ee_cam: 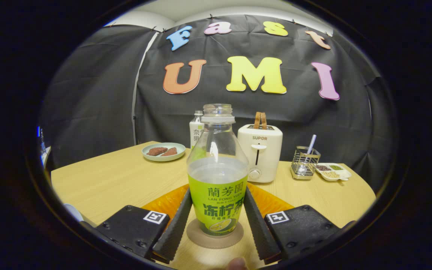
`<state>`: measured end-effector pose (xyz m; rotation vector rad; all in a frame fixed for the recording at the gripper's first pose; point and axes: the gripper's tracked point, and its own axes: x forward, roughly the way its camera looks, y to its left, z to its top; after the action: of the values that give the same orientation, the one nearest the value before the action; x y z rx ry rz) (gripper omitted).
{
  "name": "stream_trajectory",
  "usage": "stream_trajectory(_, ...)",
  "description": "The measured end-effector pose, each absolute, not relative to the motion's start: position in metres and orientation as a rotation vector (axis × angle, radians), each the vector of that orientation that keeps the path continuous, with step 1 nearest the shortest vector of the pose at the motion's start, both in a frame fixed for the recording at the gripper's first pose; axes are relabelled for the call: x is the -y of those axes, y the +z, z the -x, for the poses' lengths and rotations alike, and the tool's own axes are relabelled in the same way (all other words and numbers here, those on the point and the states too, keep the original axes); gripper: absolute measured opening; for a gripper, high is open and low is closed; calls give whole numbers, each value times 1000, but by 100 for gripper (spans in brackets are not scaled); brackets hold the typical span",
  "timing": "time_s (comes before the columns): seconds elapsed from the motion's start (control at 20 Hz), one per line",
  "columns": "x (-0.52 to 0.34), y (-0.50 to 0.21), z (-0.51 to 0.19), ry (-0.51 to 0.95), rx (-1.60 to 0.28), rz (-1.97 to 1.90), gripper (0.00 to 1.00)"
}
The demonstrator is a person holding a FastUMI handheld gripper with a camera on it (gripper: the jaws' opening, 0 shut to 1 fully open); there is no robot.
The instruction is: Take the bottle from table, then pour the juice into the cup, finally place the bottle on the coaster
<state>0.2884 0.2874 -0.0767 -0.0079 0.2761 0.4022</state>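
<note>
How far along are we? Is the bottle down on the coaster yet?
Nearly done. The uncapped bottle stands upright on the round coaster, only partly full. The tool has a finger against each side of it. Left: open and back away. I can't see the cup to confirm the pour.

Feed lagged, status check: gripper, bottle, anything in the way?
Gripper shut on clear green-labelled bottle. Bottle upright on round brown coaster. White toaster beyond, not in the way.

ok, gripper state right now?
Gripper: fingers on both sides of the bottle, which stands upright on the coaster. They look in contact, but whether they press on it or have let go cannot be told.
</note>
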Motion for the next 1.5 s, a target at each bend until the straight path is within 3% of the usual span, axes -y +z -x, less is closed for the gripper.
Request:
stream_trajectory(0.15, -286, -75, -284, 405, -280, 0, 87)
stream_trajectory(0.25, -282, -69, -279, 391, -269, -13, 100)
stream_trajectory(0.7, -254, -27, -219, 331, -203, -50, 100)
stream_trajectory(1.5, -179, 58, 53, 95, 0, -55, 100)
